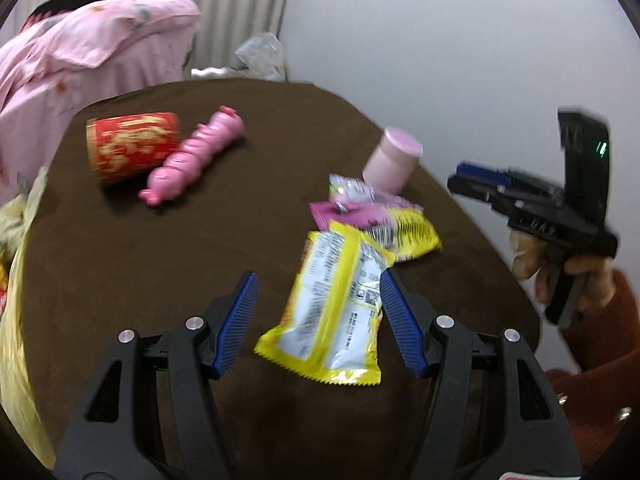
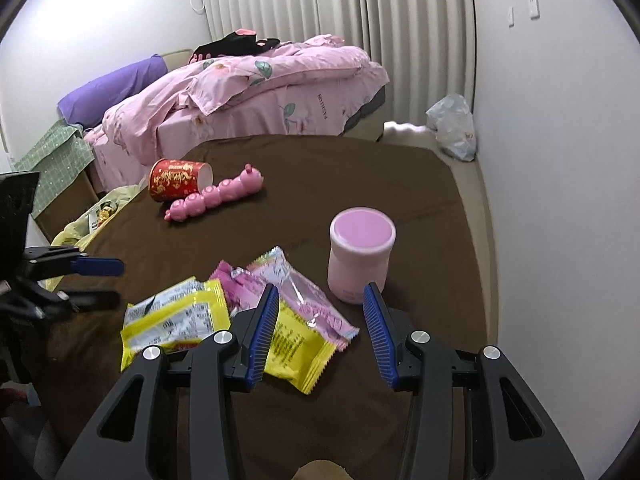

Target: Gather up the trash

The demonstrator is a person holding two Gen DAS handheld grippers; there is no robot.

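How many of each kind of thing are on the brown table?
snack wrappers: 4
red cup: 1
pink caterpillar toy: 1
pink jar: 1
Total: 7

Brown tablecloth (image 2: 320,168); red cup (image 2: 176,181) — gold pattern; pink caterpillar toy (image 2: 216,197); yellow wrapper (image 1: 332,312); pink floral quilt (image 2: 256,84).

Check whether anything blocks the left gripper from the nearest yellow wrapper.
Nothing visible does. The yellow wrapper lies flat on the brown cloth right ahead of the open left gripper, its right edge by the right finger. The other wrappers lie beyond it.
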